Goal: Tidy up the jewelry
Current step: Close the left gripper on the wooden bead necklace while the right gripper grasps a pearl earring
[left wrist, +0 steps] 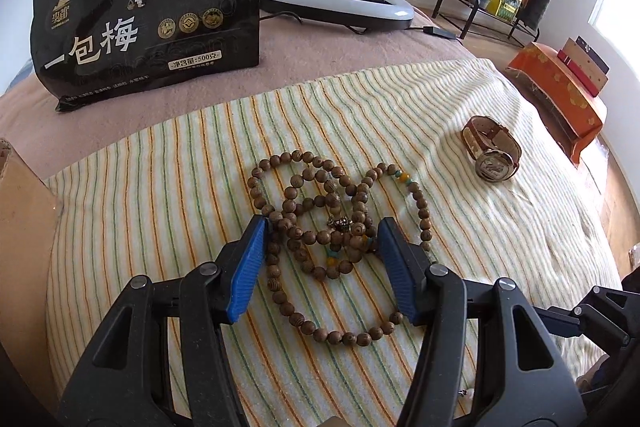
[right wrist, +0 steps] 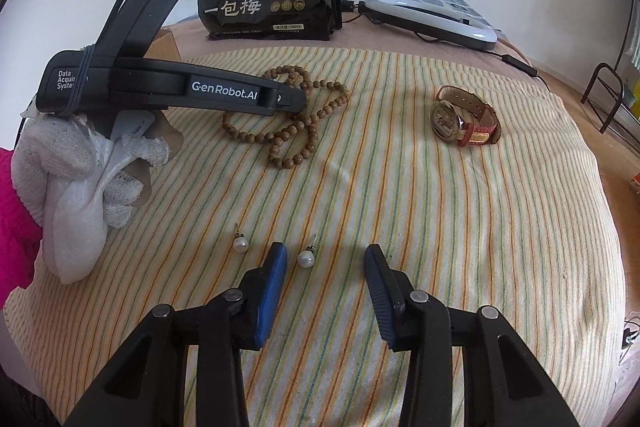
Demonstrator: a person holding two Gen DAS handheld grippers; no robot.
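Left gripper (left wrist: pixel 322 231) fingers spread wide astride the wooden bead necklace (left wrist: pixel 320 227) on the striped towel (left wrist: pixel 160 187), gripping nothing. Right gripper (right wrist: pixel 326 259) gapes empty around one pearl earring (right wrist: pixel 306 259); the wristwatch (right wrist: pixel 464 119) lies apart.

Your left tool (left wrist: pixel 322 227) straddles the bead string (left wrist: pixel 320 223), its blue pads spread to either side of the heap. To its right, bare striped towel (left wrist: pixel 140 207) runs to the watch (left wrist: pixel 493 148). Ahead, the black snack bag (left wrist: pixel 148 11) and ring light (left wrist: pixel 336 1) block the way. Your right tool (right wrist: pixel 326 255) has a pearl earring (right wrist: pixel 306 259) just inside its left pad, a second earring (right wrist: pixel 241 242) outside it.
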